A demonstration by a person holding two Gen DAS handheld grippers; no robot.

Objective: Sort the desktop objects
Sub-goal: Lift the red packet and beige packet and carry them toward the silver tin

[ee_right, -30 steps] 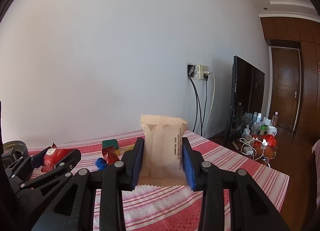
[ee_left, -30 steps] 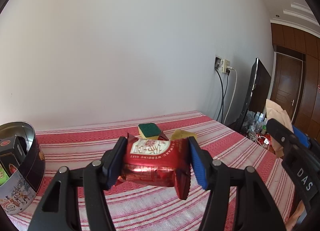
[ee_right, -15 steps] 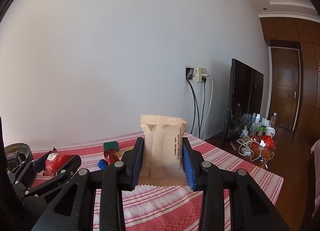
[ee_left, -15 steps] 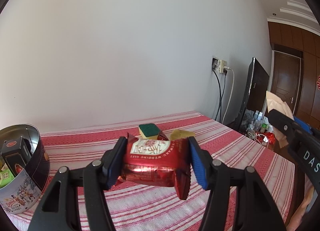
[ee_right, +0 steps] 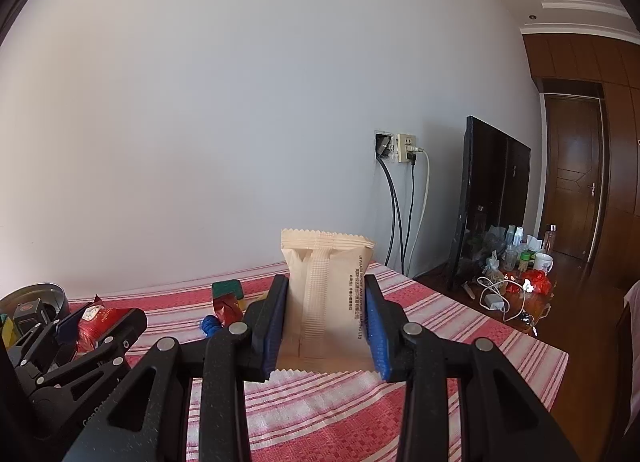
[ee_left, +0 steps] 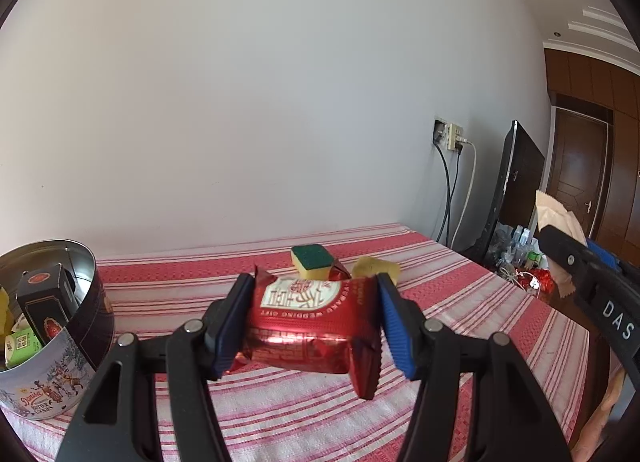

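While both packets are hanging clear of the striped tablecloth (ee_left: 460, 294), each should be going over the cookie tin (ee_left: 86, 310) at far left before release. That tin is already holding a dark box (ee_left: 44, 298) and green packets. The left gripper (ee_left: 312, 322) is clamping a red packet (ee_left: 308, 326); the right gripper (ee_right: 326, 320) is pinching an upright beige packet (ee_right: 326, 290).

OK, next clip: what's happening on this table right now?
A person is sorting snacks with two handheld tools above a red striped tablecloth. The left tool is shut on a red foil snack packet, held off the table beside an open cookie tin that already holds small boxes. The right tool grips a beige snack packet upright. A green-topped sponge and some small wrapped items are on the cloth.
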